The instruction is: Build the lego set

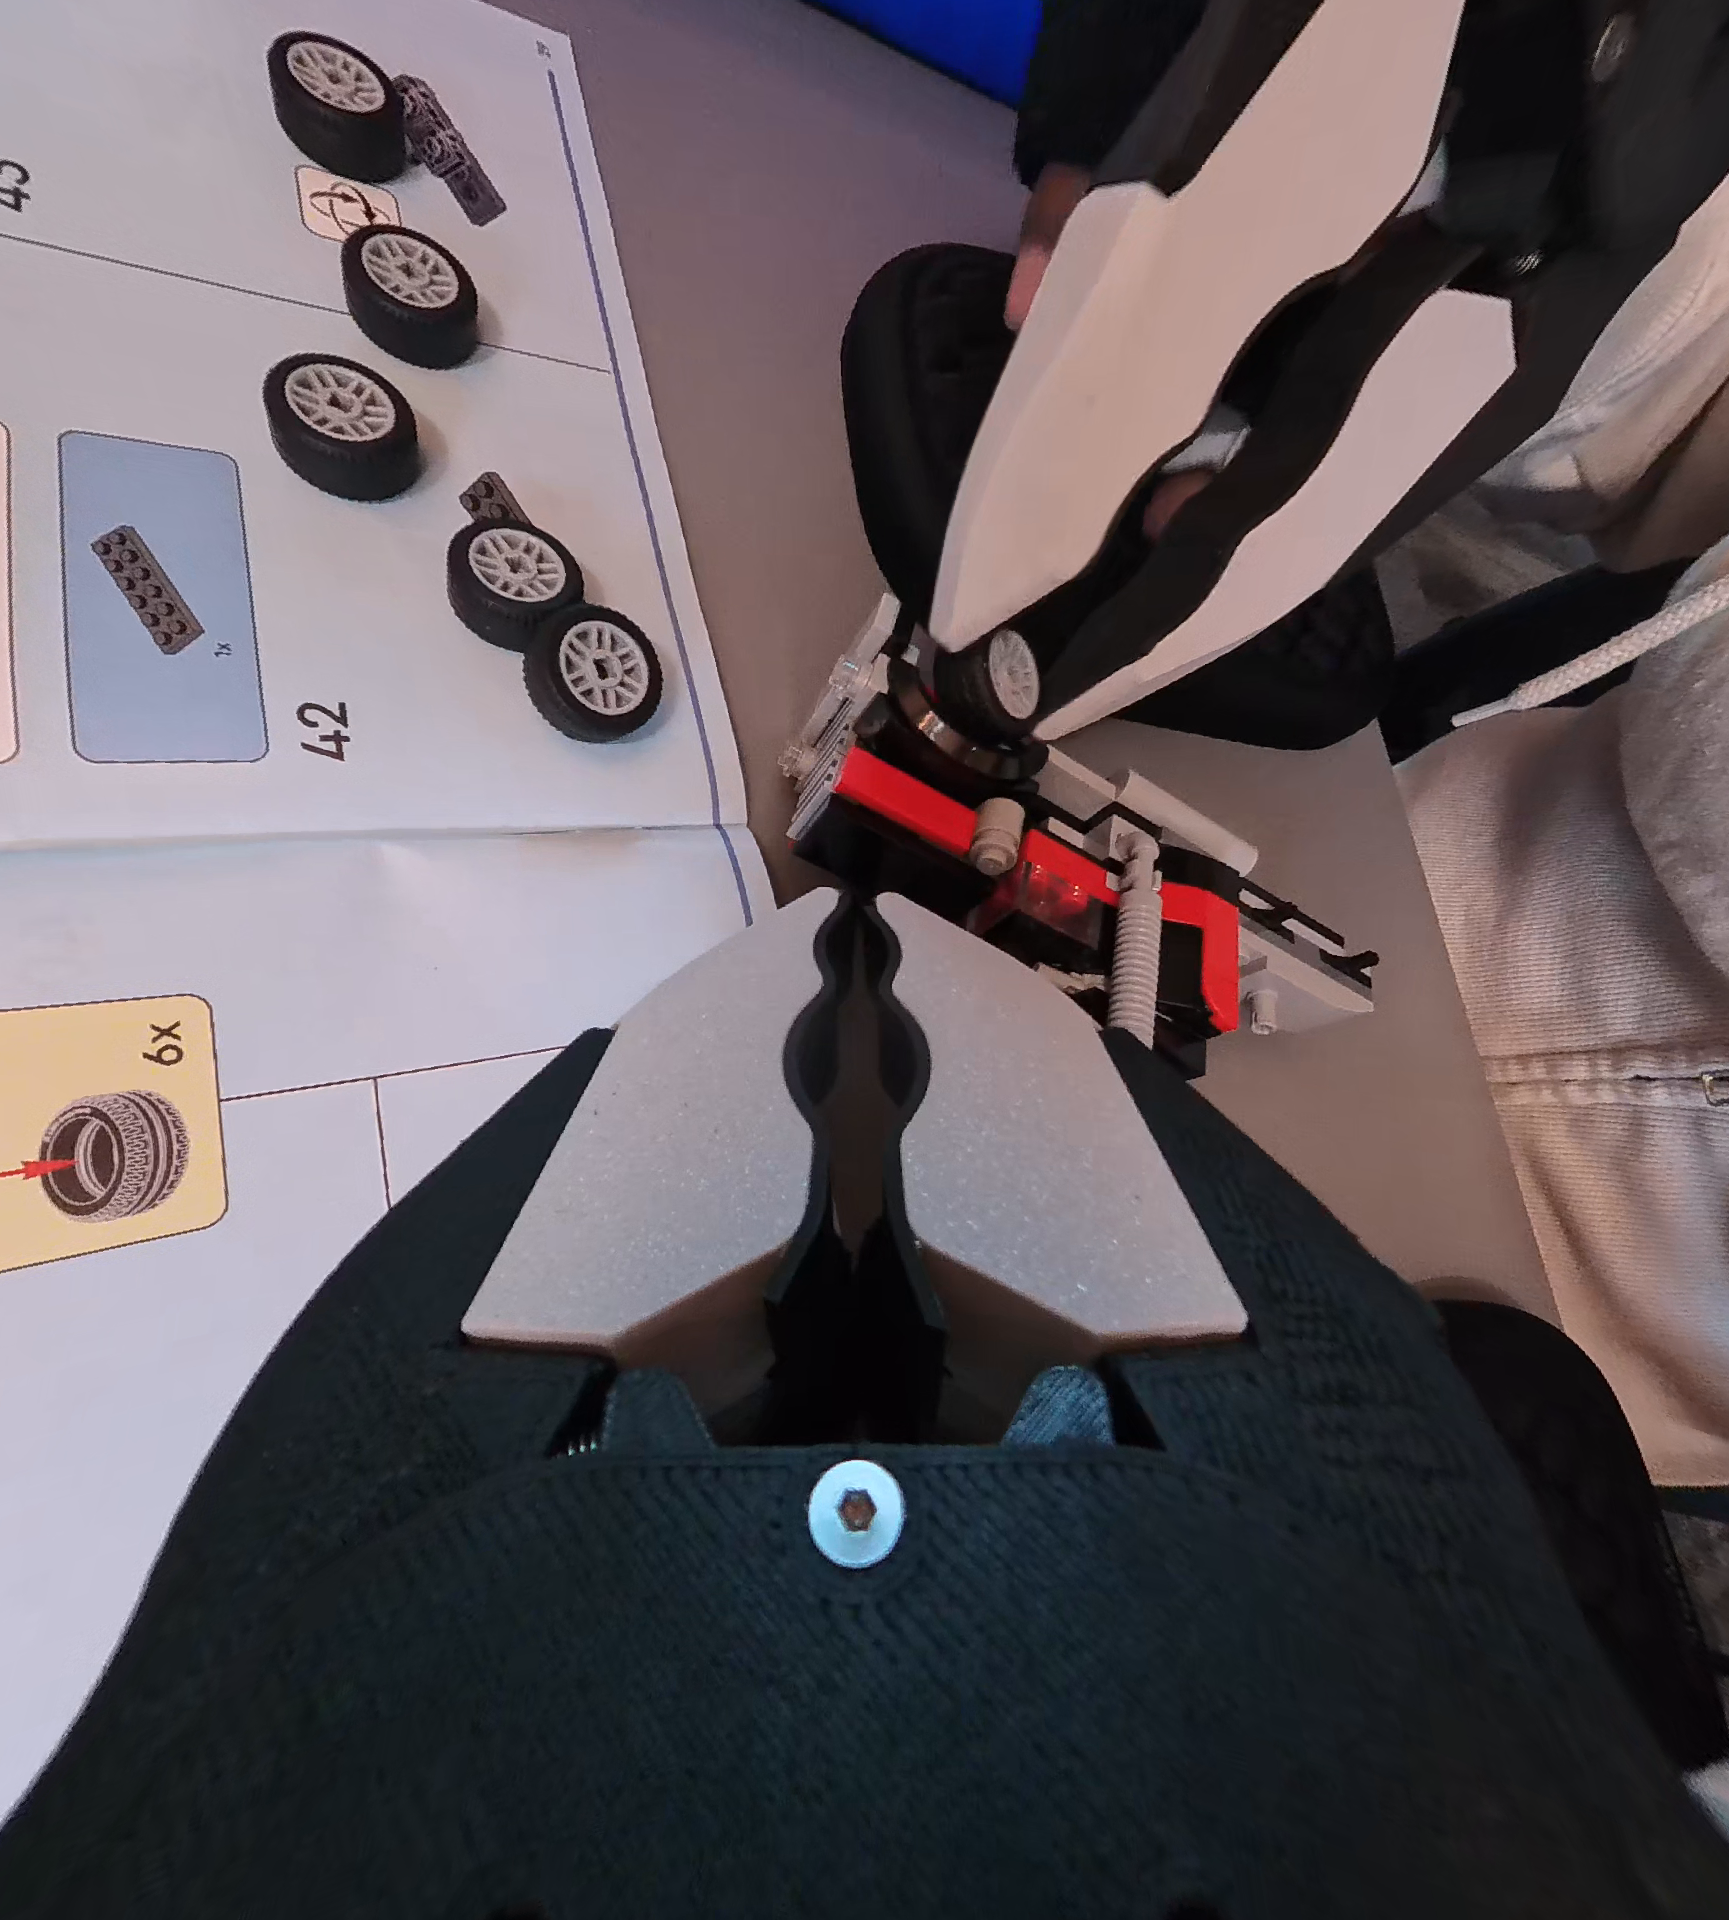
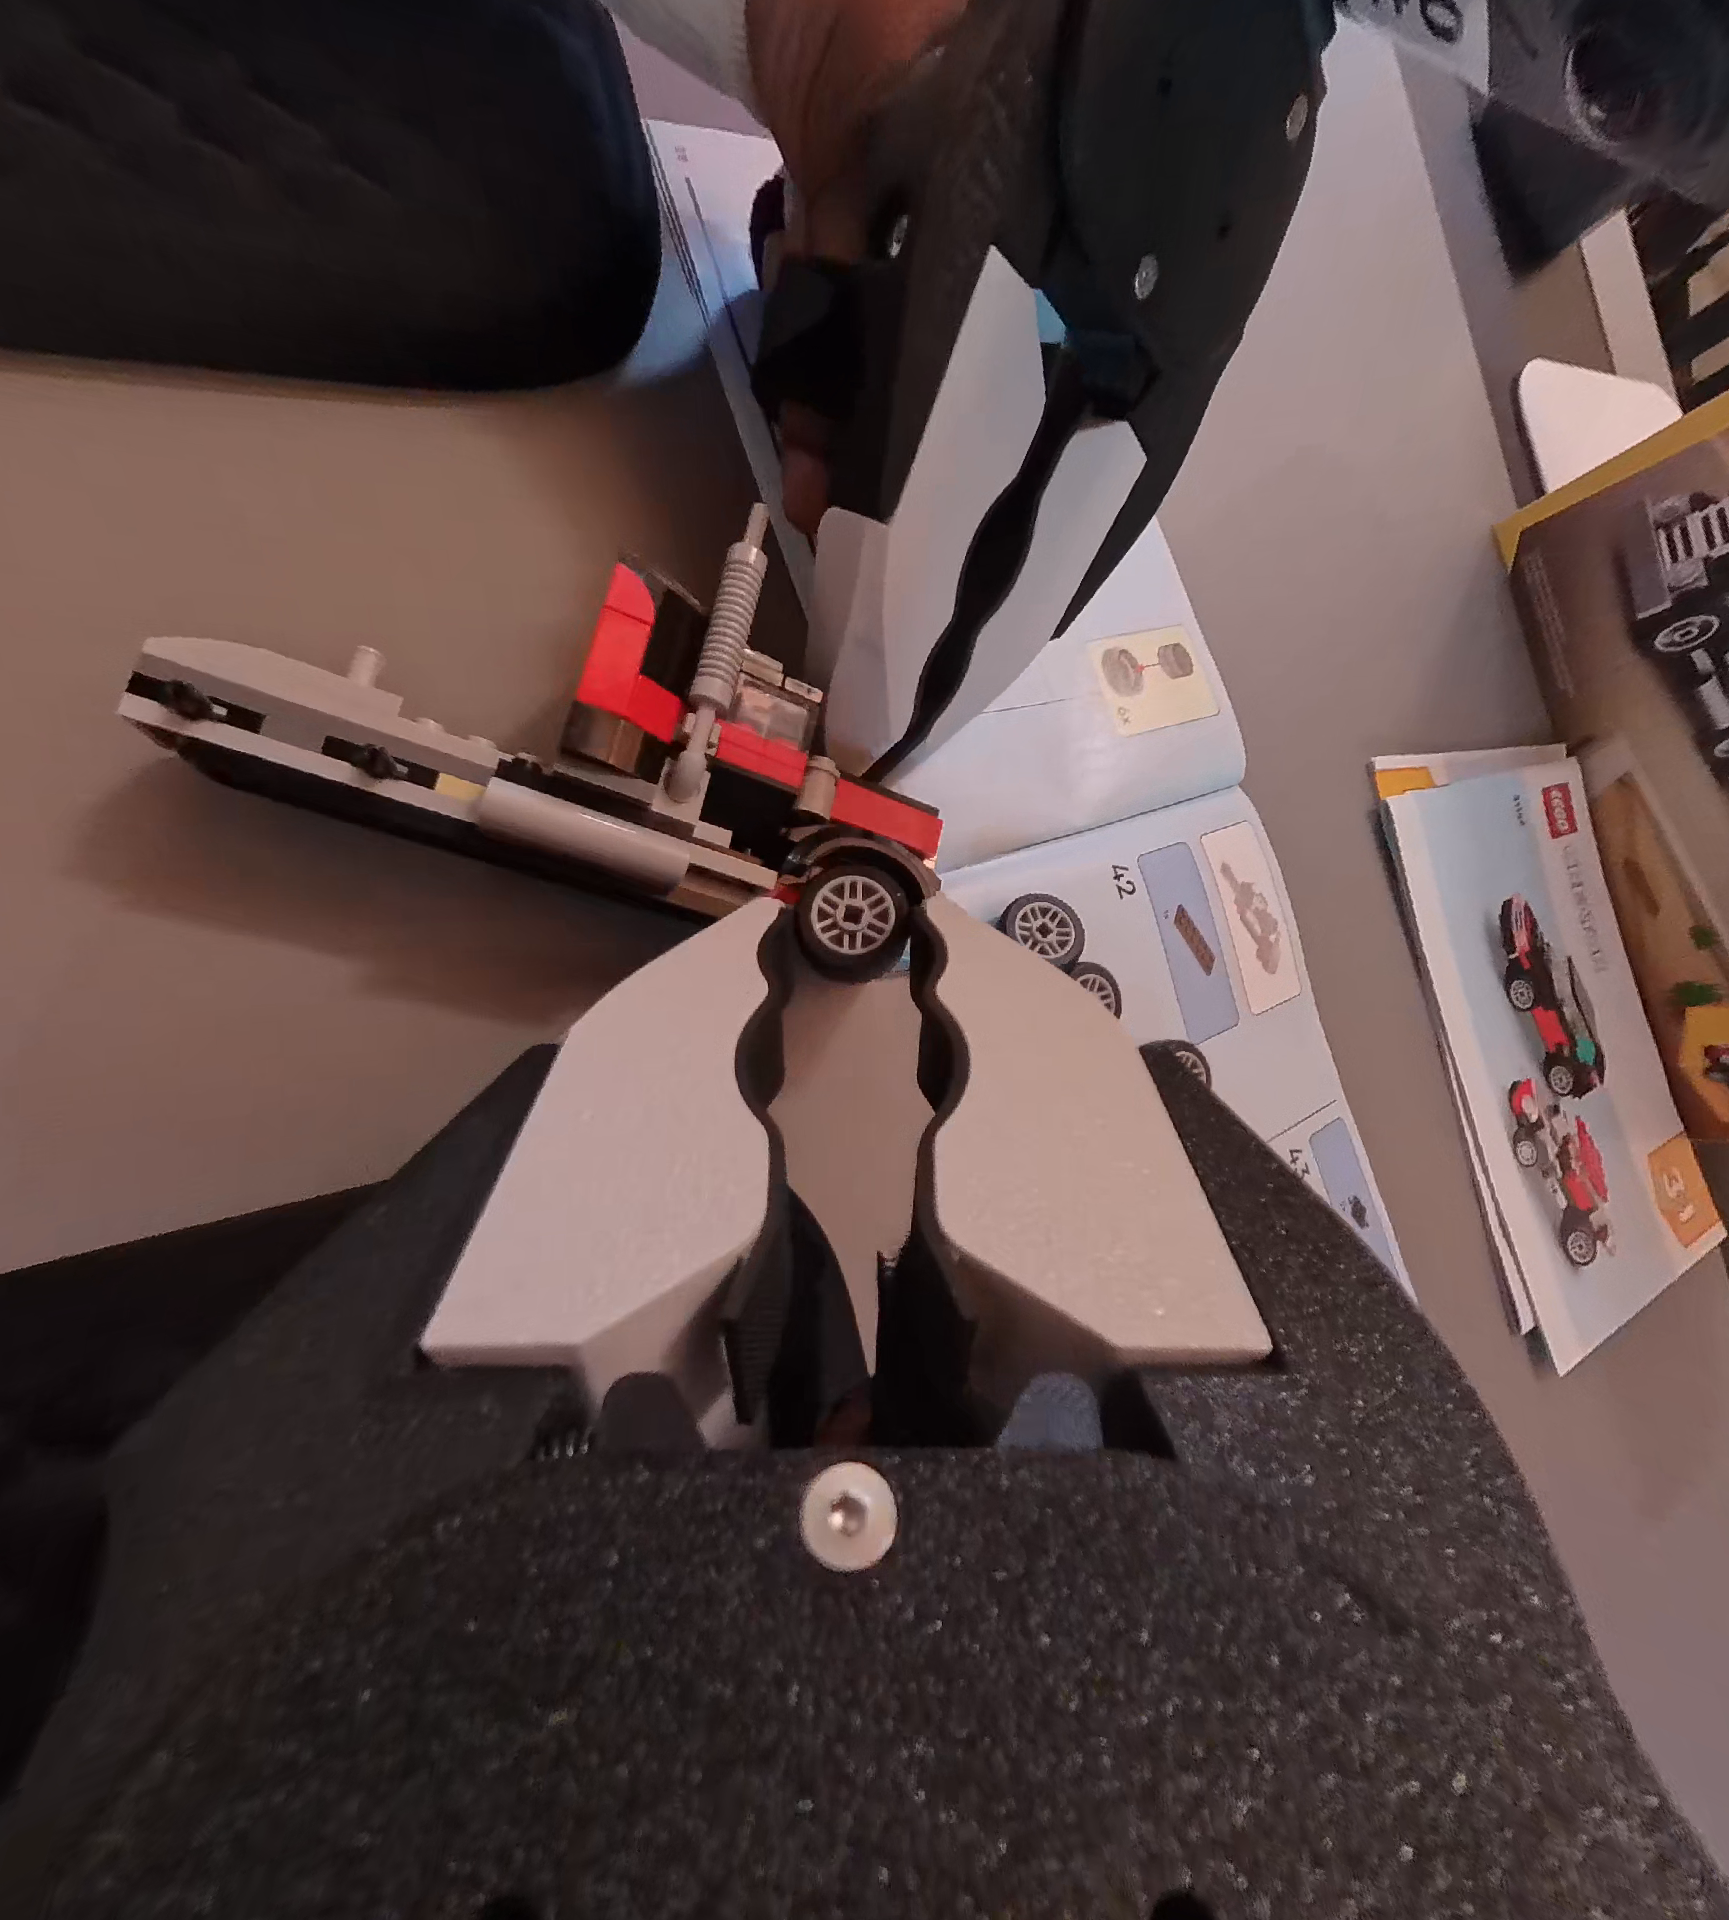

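Two hand-held grippers meet at the front of the half-built truck. The right hand-held gripper (image 2: 852, 920) is closed around a small wheel (image 2: 852, 920), black tyre with a grey spoked rim, and holds it against the black wheel arch under the red hood of the truck (image 2: 631, 748). The left hand-held gripper (image 1: 855, 914) has its fingers pressed together; its tip touches the black and red side of the truck, but I cannot tell if it pinches a part or only braces the model.

The truck lies on the grey bench (image 2: 216, 520), just beside the open instruction booklet (image 1: 320, 935). It already has a red cab, a grey exhaust pipe (image 2: 730, 623) and a long grey and black chassis with bare pins along the side.

On the booklet five more wheels wait: one (image 1: 335, 104) and another (image 1: 410, 294) near the top of the page, a third (image 1: 340, 426) below them, and a pair (image 1: 517, 582) and (image 1: 595, 672) close together. A second booklet (image 2: 1535, 1039) and the box (image 2: 1670, 727) lie farther off.

In my judgement the body is mostly done and the wheel stage is only beginning: the first wheel is not yet clearly seated, and the others remain to be mounted.
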The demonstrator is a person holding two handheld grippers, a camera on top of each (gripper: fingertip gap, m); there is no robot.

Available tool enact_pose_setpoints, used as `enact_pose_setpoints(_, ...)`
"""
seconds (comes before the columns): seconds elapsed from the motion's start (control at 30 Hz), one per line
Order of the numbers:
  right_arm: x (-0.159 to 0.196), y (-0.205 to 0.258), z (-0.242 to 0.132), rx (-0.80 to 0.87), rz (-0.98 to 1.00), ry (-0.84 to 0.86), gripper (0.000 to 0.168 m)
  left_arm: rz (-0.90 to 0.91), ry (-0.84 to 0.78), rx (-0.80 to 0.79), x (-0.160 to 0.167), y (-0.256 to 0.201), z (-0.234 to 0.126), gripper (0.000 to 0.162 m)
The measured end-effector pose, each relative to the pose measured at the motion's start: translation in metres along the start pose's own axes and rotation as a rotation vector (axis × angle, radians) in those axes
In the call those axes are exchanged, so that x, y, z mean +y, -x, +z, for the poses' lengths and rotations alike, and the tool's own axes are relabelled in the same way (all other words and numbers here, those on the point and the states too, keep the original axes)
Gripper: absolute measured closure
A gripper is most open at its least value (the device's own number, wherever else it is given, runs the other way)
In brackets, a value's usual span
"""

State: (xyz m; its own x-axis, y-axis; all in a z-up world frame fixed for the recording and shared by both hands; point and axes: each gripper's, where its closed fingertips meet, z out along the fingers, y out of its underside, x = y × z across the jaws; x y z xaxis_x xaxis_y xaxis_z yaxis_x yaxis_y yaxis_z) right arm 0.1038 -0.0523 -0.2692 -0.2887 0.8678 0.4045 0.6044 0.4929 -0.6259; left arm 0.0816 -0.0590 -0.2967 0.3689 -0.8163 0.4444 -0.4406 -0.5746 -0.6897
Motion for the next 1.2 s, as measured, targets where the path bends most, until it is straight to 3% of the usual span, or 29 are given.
enact_pose_setpoints(0.53, -0.001, -0.003, 0.005, -0.092, -0.083, 0.014, 0.147, -0.009, 0.018, 0.008, 0.002, 0.0, 0.002, 0.159)
enact_pose_setpoints(1.07, -0.003, -0.002, 0.004, -0.195, 0.053, -0.088, 0.142, -0.019, 0.016, 0.017, 0.002, 0.0, 0.002, 0.159)
enact_pose_setpoints(1.2, -0.014, -0.008, -0.011, -0.187, 0.151, -0.203, 0.139, -0.024, 0.005, 0.017, 0.001, 0.0, 0.001, 0.159)
